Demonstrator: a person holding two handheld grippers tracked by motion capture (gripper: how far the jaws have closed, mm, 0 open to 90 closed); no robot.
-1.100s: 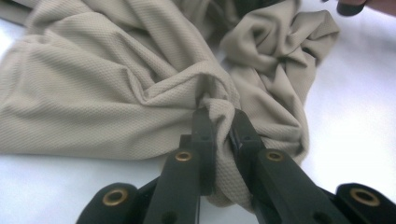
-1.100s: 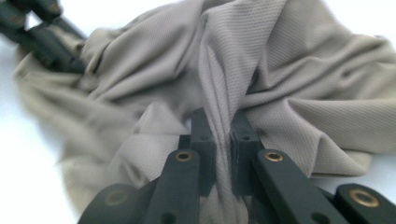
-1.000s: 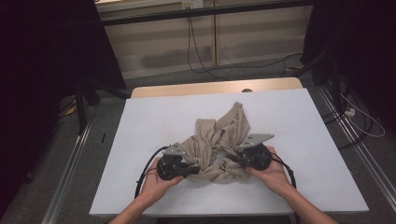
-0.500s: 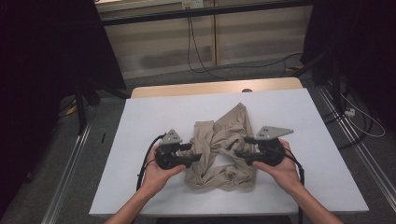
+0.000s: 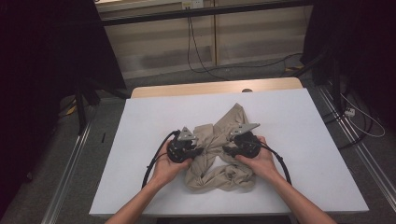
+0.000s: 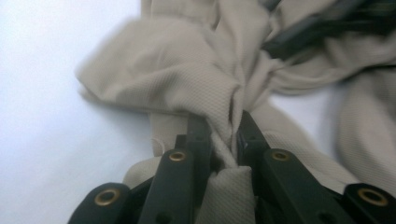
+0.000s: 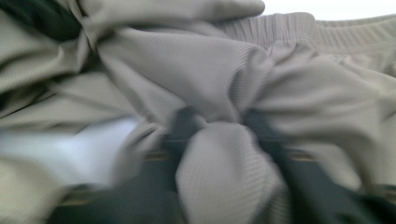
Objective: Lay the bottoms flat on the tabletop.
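I have both sets of fingers just closing on the beige garment [image 5: 219, 154]: left gripper [image 5: 198, 151] pinches its left fold, right gripper [image 5: 226, 150] its right, facing inward across the table [image 5: 140, 140].

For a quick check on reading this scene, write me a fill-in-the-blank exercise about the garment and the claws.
1. The crumpled garment is ____ in colour.
2. The left claw has a fold of ____ pinched between its jaws.
3. The garment lies on a ____ table.
4. In the high view, the right claw meets the garment from the ____ side of the picture.

Missing words: beige; fabric; white; right
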